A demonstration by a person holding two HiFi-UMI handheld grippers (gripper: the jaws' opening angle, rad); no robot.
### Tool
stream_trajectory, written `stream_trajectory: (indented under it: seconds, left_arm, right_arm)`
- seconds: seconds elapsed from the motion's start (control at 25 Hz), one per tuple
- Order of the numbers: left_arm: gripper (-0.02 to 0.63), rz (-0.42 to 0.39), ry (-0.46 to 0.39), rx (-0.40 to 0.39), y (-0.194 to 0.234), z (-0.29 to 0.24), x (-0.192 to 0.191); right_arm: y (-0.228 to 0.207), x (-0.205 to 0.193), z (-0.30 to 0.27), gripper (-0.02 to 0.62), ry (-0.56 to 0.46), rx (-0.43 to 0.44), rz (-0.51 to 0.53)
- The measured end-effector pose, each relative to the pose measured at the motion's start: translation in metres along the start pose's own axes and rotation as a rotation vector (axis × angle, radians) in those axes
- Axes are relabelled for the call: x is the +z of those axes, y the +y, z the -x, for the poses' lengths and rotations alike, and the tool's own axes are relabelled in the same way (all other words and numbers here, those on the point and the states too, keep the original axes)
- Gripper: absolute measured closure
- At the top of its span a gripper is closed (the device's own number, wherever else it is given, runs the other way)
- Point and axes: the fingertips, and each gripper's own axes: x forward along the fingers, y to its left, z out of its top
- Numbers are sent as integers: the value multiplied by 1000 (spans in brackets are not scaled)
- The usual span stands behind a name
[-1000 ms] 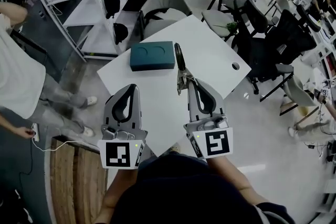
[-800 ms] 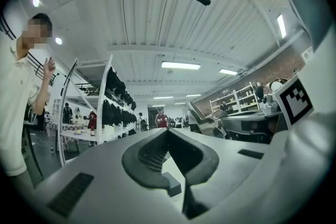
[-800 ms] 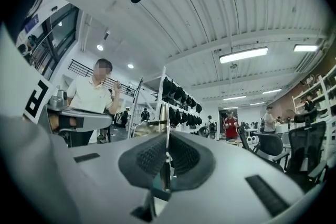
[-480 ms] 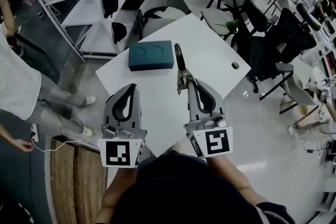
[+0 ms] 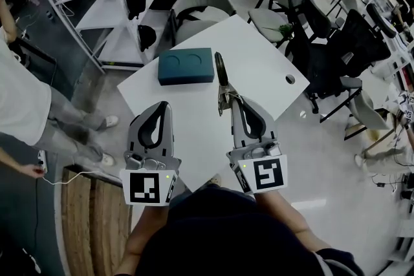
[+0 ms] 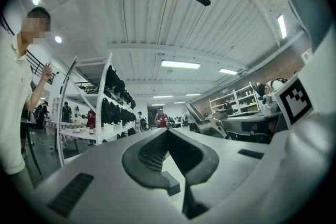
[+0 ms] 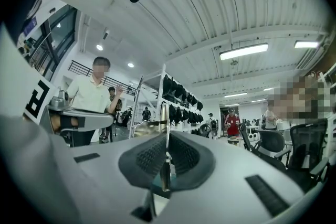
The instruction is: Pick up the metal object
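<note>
The metal object (image 5: 222, 77), a slim shiny tool with a dark rounded end, sticks out forward from my right gripper (image 5: 231, 101), which is shut on it above the white table (image 5: 259, 64). In the right gripper view the metal object (image 7: 164, 113) shows as a thin upright strip pinched between the pads, with a shiny curved part to its left. My left gripper (image 5: 162, 108) hovers over the table's near left edge. Its jaws meet at the tips with nothing between them, as the left gripper (image 6: 168, 130) view also shows.
A teal box (image 5: 186, 66) lies on the table's far left part. A small round hole (image 5: 290, 81) marks the table's right side. Office chairs (image 5: 200, 6) crowd the far and right sides, white shelving (image 5: 97, 3) stands at the left, and a person (image 5: 26, 100) stands at the far left.
Both grippers and the metal object have stayed where they were. The person at the far left has shifted an arm.
</note>
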Motion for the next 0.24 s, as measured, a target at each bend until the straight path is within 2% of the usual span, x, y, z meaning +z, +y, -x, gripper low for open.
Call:
stream_trajectory:
  seconds: [0.12,0.24]
  left_arm:
    - [584,-1,-3,-3,-1,0,0]
    - [584,-1,-4,-5,-1,-1,-1]
  right_arm:
    - [-1,2,-1,568,-18,-1,10]
    - [-2,0,0,568,7,-6,6]
